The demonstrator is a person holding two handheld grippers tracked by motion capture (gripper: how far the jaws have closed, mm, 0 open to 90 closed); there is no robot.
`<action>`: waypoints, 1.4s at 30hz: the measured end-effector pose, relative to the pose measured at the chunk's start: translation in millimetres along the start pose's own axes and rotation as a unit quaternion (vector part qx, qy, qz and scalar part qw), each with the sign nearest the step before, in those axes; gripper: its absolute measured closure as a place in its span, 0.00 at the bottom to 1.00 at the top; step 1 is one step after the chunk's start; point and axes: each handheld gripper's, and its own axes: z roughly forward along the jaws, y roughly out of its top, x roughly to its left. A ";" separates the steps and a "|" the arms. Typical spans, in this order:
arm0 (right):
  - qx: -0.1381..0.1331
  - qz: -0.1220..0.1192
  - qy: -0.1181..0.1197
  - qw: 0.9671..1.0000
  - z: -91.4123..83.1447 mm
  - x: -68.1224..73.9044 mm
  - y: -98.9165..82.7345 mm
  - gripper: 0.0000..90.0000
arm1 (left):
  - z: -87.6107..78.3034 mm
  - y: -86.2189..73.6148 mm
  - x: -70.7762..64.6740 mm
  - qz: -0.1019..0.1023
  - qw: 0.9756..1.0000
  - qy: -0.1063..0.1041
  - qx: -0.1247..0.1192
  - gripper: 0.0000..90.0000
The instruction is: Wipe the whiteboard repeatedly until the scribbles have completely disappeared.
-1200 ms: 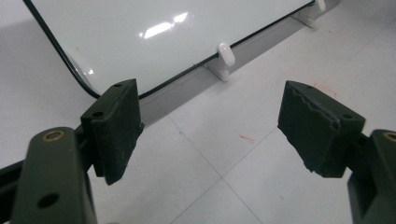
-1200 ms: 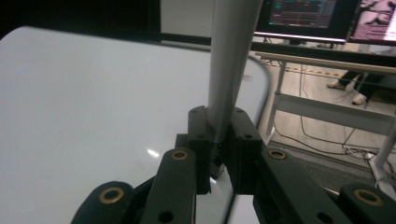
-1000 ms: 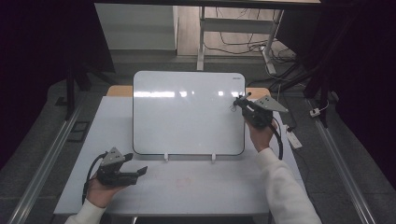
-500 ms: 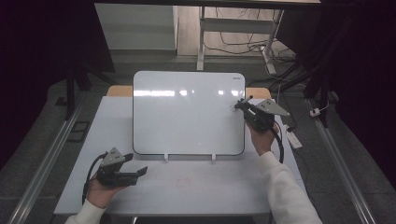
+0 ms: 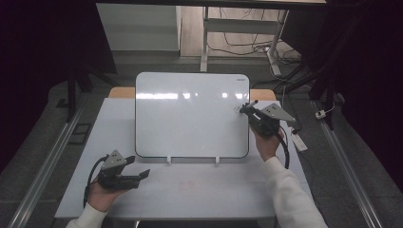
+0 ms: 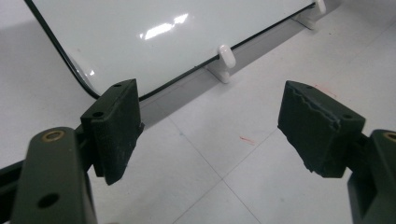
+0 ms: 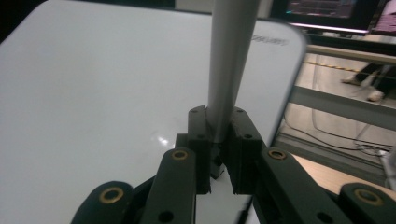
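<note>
A white whiteboard (image 5: 190, 114) stands propped on the white table (image 5: 199, 190), leaning back on two small white feet (image 5: 167, 160). My right gripper (image 5: 248, 111) is at the board's right edge, shut on a grey-white marker (image 7: 229, 60) that sticks out past the jaws toward the board (image 7: 93, 93). A small dark scribble (image 5: 236, 110) sits on the board just by the marker. My left gripper (image 5: 141, 175) rests low on the table's front left, jaws wide apart and empty (image 6: 210, 126), facing the board's lower edge (image 6: 140, 37).
A white board foot (image 6: 224, 58) lies just ahead of the left jaws, and faint red marks (image 6: 247, 139) spot the tabletop. A small white object (image 5: 299, 140) lies at the table's right edge. Beyond the table are a desk frame and cables (image 5: 247, 42).
The right gripper with the marker has shifted slightly down along the board's right side. The left gripper has stayed where it was.
</note>
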 end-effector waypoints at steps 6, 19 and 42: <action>0.005 -0.023 0.019 1.000 9.9 15.8 2.3 0.90 | 0.5 -0.1 -0.9 0.003 1.000 0.001 0.001 0.24; 0.006 -0.022 0.028 0.999 12.5 18.5 3.0 0.90 | -0.6 -0.2 0.0 0.002 1.000 0.000 -0.001 0.24; -0.002 -0.006 0.020 1.000 14.4 14.0 5.7 0.90 | 0.0 0.0 0.4 0.001 1.000 -0.001 0.000 0.24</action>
